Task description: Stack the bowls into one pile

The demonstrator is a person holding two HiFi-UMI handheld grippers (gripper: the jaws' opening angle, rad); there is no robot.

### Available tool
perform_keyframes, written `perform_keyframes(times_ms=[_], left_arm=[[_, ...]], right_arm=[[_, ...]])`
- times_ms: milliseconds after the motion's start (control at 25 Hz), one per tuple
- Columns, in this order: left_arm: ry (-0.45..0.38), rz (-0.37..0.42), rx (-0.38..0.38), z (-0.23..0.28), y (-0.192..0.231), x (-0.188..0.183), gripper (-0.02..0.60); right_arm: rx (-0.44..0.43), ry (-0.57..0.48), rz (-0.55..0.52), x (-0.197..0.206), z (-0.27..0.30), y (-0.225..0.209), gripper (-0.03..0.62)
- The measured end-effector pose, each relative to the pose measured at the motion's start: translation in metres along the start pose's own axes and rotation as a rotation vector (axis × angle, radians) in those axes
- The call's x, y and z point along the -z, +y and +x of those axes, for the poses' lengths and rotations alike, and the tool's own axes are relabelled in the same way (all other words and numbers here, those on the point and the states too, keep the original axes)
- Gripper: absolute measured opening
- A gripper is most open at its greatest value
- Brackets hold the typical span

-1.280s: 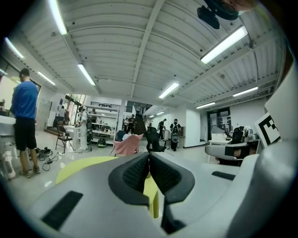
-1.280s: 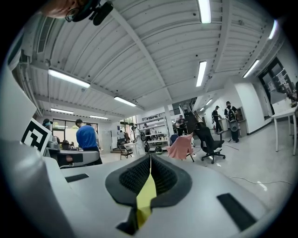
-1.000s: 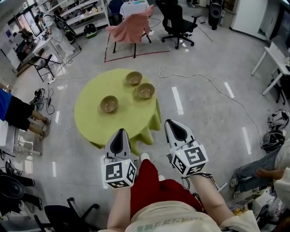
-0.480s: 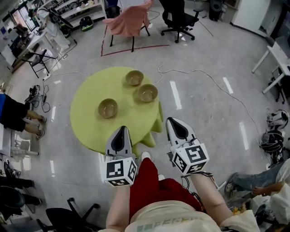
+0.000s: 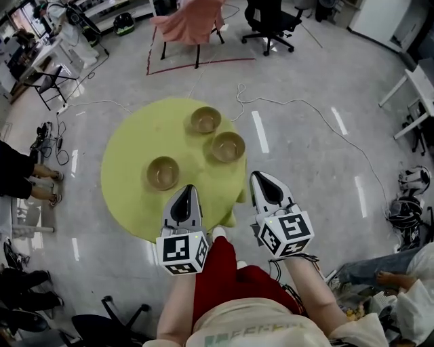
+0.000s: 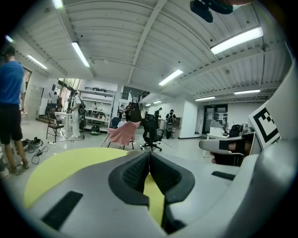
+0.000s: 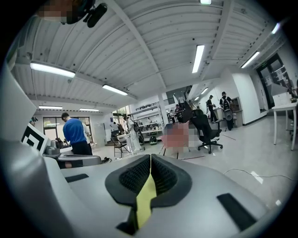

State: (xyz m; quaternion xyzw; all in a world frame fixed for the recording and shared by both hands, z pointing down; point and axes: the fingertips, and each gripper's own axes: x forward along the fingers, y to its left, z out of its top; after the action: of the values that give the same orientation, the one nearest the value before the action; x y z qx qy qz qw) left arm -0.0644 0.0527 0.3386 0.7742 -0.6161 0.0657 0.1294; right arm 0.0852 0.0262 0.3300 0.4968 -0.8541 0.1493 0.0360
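Observation:
Three empty tan bowls stand apart on a round table with a yellow-green cloth: a far bowl, a right bowl and a near-left bowl. In the head view my left gripper hovers over the table's near edge, just right of the near-left bowl. My right gripper hangs beside the table's near-right edge, below the right bowl. In each gripper view the jaws meet with nothing between them: left gripper, right gripper. No bowl shows in either gripper view.
A white cable trails over the grey floor right of the table. Behind it stand a chair with a pink cloth and a black office chair. People stand at the left edge and sit at the lower right.
The table and bowls have drawn nearer in the head view. Both grippers, earlier short of the table, now reach its near edge. Their jaws stay closed.

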Motion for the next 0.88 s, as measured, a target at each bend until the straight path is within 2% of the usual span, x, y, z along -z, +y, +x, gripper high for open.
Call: perform_keyframes(times_ms=[280,880], left_arm=[[0.006,-0.004,0.033,0.046,0.028,-0.017,0.023],[0.023,-0.011,0.122,0.108,0.042,-0.029,0.023]], right_arm=[[0.038,0.025,-0.002,-0.011,0.048,-0.009,0.037],[0.111,0.051,0.011,-0.011,0.100,-0.025,0.037]])
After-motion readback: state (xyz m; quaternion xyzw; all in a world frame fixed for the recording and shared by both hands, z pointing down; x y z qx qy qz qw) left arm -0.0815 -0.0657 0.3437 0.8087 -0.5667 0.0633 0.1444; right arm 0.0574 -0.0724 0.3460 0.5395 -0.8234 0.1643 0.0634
